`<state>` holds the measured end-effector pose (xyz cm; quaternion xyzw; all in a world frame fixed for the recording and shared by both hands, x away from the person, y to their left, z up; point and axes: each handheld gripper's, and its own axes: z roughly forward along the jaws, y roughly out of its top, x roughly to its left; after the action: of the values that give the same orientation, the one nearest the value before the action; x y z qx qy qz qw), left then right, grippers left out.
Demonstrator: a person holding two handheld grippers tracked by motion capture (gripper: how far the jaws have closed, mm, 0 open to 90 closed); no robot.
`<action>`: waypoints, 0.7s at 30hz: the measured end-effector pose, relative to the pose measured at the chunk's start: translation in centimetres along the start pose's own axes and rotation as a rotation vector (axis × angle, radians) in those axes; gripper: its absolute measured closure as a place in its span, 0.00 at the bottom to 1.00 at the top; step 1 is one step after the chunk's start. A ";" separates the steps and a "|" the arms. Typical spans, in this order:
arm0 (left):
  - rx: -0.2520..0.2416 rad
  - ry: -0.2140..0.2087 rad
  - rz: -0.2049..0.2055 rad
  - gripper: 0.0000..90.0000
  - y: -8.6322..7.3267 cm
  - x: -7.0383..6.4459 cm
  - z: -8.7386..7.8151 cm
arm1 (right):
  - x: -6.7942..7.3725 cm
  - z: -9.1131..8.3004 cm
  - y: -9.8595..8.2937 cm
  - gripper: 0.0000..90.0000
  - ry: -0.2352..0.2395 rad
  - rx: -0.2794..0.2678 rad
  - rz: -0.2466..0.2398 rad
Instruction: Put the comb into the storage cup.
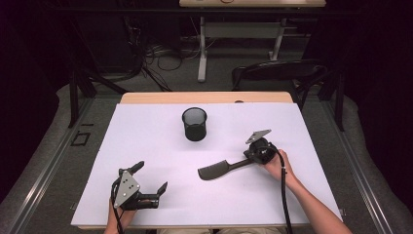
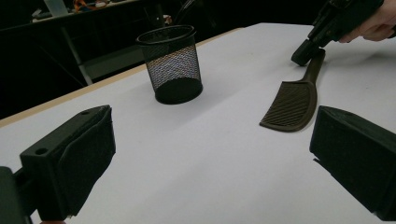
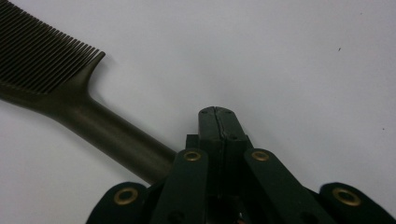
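Note:
A dark comb (image 1: 216, 170) (image 2: 292, 102) (image 3: 56, 79) lies flat on the white table (image 1: 146, 136), right of centre, teeth end toward the left. My right gripper (image 1: 248, 157) (image 2: 306, 49) (image 3: 217, 114) is shut at the handle's end. Its jaws are pressed together with nothing seen between them, and the handle runs just beside and under their left side. My left gripper (image 1: 151, 177) (image 2: 210, 154) is open near the front left edge, nothing between its jaws, pointing toward the comb and a black mesh cup (image 1: 195, 124) (image 2: 173, 63).
The mesh cup stands upright at the table's middle back. Behind the table are a dark chair (image 1: 277, 70), a second desk (image 1: 243, 29) and floor cables. A wooden strip (image 1: 204, 97) edges the table's far side.

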<state>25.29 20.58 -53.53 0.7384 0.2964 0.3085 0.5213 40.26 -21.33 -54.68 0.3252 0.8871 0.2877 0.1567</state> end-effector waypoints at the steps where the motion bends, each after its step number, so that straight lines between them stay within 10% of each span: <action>1: -0.001 0.000 -0.002 0.00 0.0 0.0 0.0 | 0.1 -0.1 0.0 1.00 -0.002 0.006 0.006; 21: -0.002 0.000 -0.002 0.00 0.0 0.0 0.1 | 0.7 -1.0 -0.7 1.00 0.022 0.041 0.031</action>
<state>25.31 20.52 -53.53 0.7376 0.2966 0.3083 0.5224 38.95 -21.71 -54.39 0.3390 0.8894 0.2753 0.1355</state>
